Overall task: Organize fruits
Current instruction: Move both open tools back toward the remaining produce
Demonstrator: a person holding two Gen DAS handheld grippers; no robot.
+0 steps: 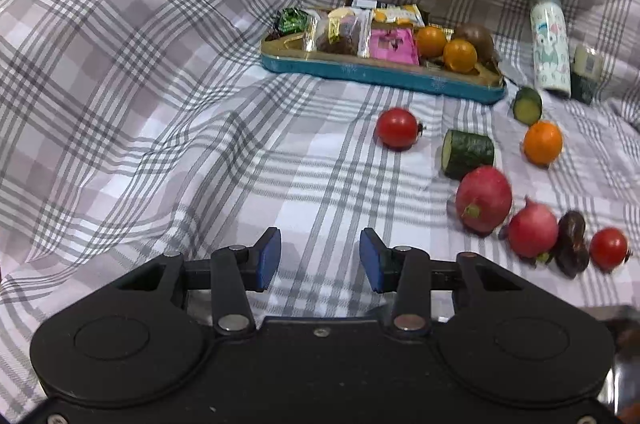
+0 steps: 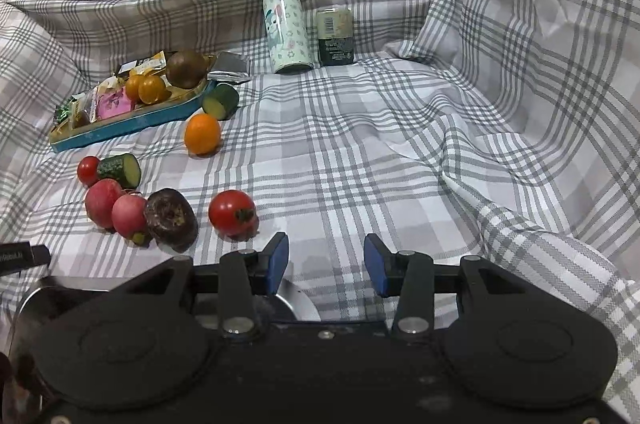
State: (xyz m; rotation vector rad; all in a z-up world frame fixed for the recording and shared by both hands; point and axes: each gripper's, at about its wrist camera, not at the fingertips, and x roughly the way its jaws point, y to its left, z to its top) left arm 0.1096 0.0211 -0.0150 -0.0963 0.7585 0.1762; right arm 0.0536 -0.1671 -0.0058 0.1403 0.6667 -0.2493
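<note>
- Both tools hover over a bed draped in a plaid sheet; the left gripper has its blue pads spread with nothing between them, and the right gripper is likewise parted and empty
- The step in hand looks like a reach between pickups; some fruit already sits in the teal tray, namely two small oranges and a brown kiwi-like fruit at its right end, beside wrapped snacks
- Loose on the sheet lie a tomato just ahead and left of the right gripper, a dark wrinkled fruit touching a pink radish, a larger radish beside that, a cucumber chunk, a second tomato, an orange and a second cucumber piece near the tray's corner
- A printed bottle and a dark can stand at the back, well apart from the loose produce
- Next move, as I judge it: the right gripper shifts left and forward so its pads straddle the near tomato; it is round and smooth, so the squeeze needs to be centred and gentle or it may roll on the soft sheet
- A shiny metal rim shows under the right gripper; what it belongs to I cannot tell
</note>
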